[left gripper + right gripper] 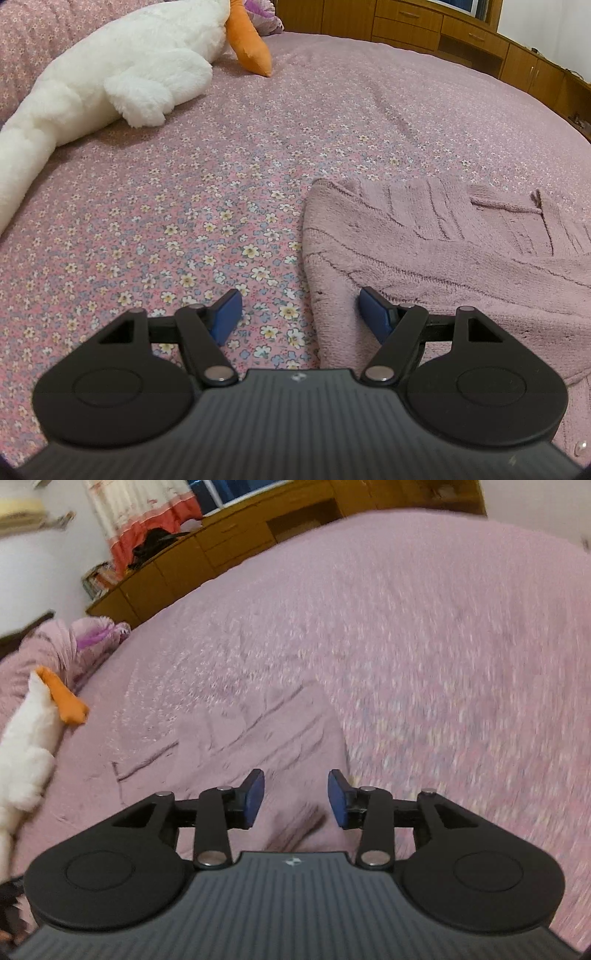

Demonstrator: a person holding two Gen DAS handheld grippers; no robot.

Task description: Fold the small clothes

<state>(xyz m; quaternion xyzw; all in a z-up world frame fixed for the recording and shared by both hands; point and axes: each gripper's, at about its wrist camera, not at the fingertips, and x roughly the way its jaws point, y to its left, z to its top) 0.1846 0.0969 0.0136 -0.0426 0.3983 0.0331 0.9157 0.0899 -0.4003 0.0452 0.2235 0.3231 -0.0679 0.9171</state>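
Observation:
A pink knitted sweater (443, 266) lies flat on the floral pink bedspread (184, 221), partly folded, with its left edge running toward my left gripper (300, 315). That gripper is open and wide. One blue pad (227, 317) hangs over the bedspread and the other over the sweater's edge, gripping nothing. In the blurred right wrist view, the sweater (258, 731) spreads out ahead and under my right gripper (296, 798). Its blue pads (254, 797) stand apart above a raised fold of the knit without pressing on it.
A long white plush goose (122, 74) with an orange beak (251, 44) lies at the far left of the bed, also seen as the plush goose (26, 746). Wooden cabinets (443, 26) line the far side of the bed. A curtain (147, 513) hangs behind them.

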